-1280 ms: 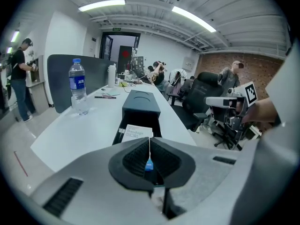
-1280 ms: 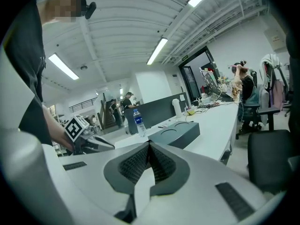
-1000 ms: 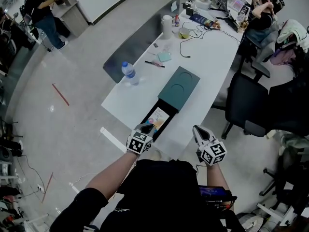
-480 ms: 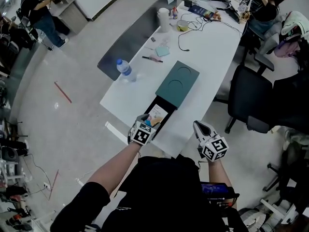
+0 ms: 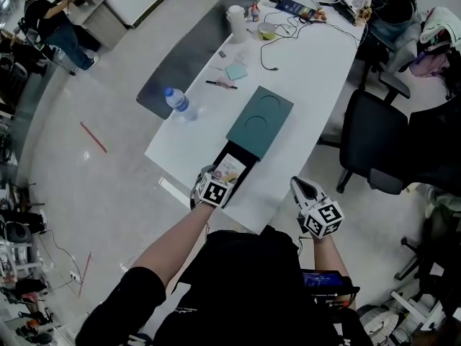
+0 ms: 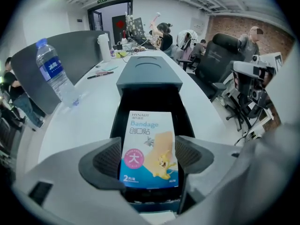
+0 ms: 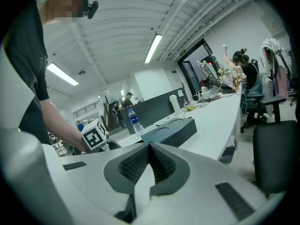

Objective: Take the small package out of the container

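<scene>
Your left gripper [image 6: 149,161], fingers just opened wide, straddles the bandage package [image 6: 146,132] lying in the open dark green container [image 6: 149,76] on the tabletop [image 5: 306,85], not yet gripped or lifted; your right gripper [image 7: 149,165] hangs aside, fingers closed, empty.

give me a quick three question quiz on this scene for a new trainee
1. True or false: the right hand-held gripper is shut with nothing in it.
2. Pick one. The left hand-held gripper has its jaws: A) shut above the table; B) apart, one on each side of the small package; C) clamped on the lid.
3. Short answer: is the small package out of the container yet?

Key
1. True.
2. B. Those jaws have just been opening and do not press on the package.
3. No, it lies inside the open container.
</scene>
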`<action>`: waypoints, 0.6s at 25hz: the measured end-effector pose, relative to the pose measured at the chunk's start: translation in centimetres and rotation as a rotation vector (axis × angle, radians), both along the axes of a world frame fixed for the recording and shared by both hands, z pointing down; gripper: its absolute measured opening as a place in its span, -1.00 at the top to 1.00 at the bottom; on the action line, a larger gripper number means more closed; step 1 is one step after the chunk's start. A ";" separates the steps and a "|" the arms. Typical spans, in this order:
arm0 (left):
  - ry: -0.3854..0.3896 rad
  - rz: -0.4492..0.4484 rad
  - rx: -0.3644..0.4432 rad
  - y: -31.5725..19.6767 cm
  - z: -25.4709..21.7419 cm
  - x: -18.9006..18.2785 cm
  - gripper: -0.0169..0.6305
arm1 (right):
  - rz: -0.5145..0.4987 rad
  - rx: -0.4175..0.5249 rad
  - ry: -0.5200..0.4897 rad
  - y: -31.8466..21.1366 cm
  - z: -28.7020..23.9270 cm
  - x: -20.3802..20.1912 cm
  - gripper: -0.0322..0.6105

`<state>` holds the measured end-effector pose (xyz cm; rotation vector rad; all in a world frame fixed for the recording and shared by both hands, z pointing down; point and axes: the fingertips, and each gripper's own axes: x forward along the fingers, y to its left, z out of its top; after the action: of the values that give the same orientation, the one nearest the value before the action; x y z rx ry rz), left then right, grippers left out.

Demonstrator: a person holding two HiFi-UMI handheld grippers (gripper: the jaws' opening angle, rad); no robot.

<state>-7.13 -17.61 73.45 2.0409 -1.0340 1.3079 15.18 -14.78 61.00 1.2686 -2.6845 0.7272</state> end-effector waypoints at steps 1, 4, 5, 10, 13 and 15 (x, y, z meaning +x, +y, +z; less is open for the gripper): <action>-0.009 -0.006 -0.009 0.0 0.1 0.0 -0.14 | 0.000 -0.003 -0.001 0.0 0.1 0.1 0.82; -0.021 -0.031 -0.046 -0.1 0.2 0.2 -0.15 | -0.005 -0.012 -0.005 -0.2 0.4 0.4 0.82; -0.019 -0.038 -0.060 -0.2 0.1 0.3 -0.15 | -0.008 -0.013 -0.007 -0.3 0.5 0.3 0.82; 0.018 -0.046 -0.133 -0.2 0.1 1.2 -0.15 | -0.018 -0.016 -0.017 -0.9 0.8 0.5 0.82; 0.025 -0.039 -0.164 -0.2 0.4 1.5 -0.20 | -0.020 -0.018 -0.021 -1.2 1.0 0.7 0.82; 0.036 -0.035 -0.182 -0.2 0.5 1.8 -0.23 | -0.021 -0.021 -0.022 -1.4 1.1 0.9 0.82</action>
<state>-5.32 -17.82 73.91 1.8959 -0.8965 1.2932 16.09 -16.14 62.11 1.2331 -2.6956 0.7692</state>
